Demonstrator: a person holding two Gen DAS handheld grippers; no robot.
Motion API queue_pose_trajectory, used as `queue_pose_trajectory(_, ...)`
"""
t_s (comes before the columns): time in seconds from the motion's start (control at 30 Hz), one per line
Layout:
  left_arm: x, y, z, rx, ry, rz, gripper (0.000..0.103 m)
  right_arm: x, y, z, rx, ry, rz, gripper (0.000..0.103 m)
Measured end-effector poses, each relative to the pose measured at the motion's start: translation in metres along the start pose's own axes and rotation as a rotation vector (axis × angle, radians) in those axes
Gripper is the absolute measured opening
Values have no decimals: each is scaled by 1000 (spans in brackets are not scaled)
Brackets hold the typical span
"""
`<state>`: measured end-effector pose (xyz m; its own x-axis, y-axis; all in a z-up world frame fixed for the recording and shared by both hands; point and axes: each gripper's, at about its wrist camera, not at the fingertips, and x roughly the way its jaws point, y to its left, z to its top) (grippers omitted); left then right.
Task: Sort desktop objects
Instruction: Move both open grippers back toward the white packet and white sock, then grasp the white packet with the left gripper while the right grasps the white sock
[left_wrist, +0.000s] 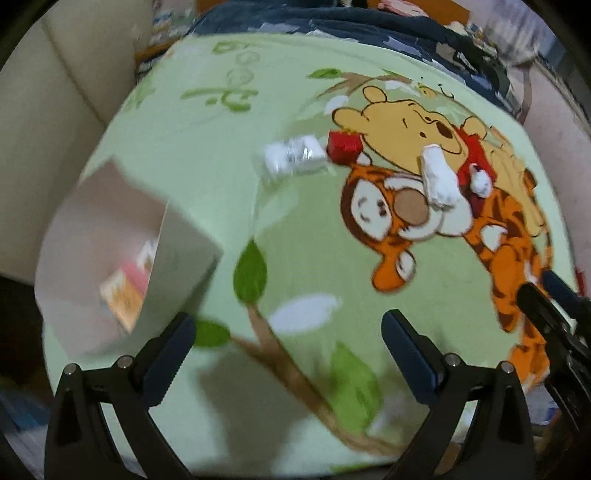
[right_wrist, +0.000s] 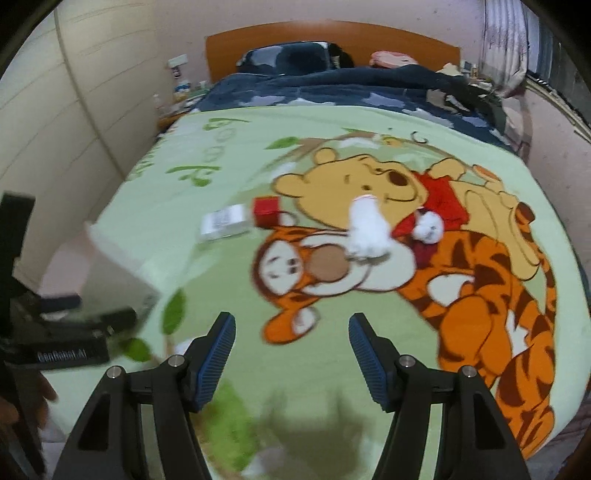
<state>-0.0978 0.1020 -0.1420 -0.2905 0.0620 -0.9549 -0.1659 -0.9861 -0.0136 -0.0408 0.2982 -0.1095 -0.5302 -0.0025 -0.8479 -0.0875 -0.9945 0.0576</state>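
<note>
On the green cartoon blanket (left_wrist: 303, 229) lie a white packet (left_wrist: 293, 157), a small red box (left_wrist: 343, 146), a white tube-like item (left_wrist: 439, 181) and a small white ball (left_wrist: 482, 182). They also show in the right wrist view: packet (right_wrist: 223, 223), red box (right_wrist: 266, 210), tube (right_wrist: 367, 230), ball (right_wrist: 428, 227). A white open box (left_wrist: 122, 254) with an orange and pink item inside stands at the left. My left gripper (left_wrist: 288, 350) is open and empty, near the box. My right gripper (right_wrist: 291, 349) is open and empty, above the blanket's near part.
A dark blue duvet (right_wrist: 332, 88) and an orange headboard (right_wrist: 332, 38) lie beyond the blanket. A cream wardrobe (right_wrist: 74, 92) stands at the left. The left gripper's body (right_wrist: 55, 332) shows at the left of the right wrist view, by the white box (right_wrist: 110, 269).
</note>
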Motion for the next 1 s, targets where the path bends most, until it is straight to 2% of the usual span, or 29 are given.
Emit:
queue_pose_trajectory(0.17, 41, -10, 42, -18, -36, 15, 102, 52, -43, 18, 34, 9, -65, 65)
queue_pose_trajectory(0.3, 85, -16, 69, -30, -61, 36, 102, 88, -65, 27, 41, 4, -75, 65)
queue_pose_trajectory(0.6, 172, -36, 128, 111, -129, 135, 102, 148, -80, 20, 11, 22, -38, 65)
queue_pose_trajectory(0.87, 230, -35, 166, 229, -65, 74, 102, 164, -74, 10, -38, 37, -8, 65)
queue_pose_trajectory(1.0, 251, -40, 170, 280, -34, 102, 99, 168, -75, 15, -52, 31, -6, 65)
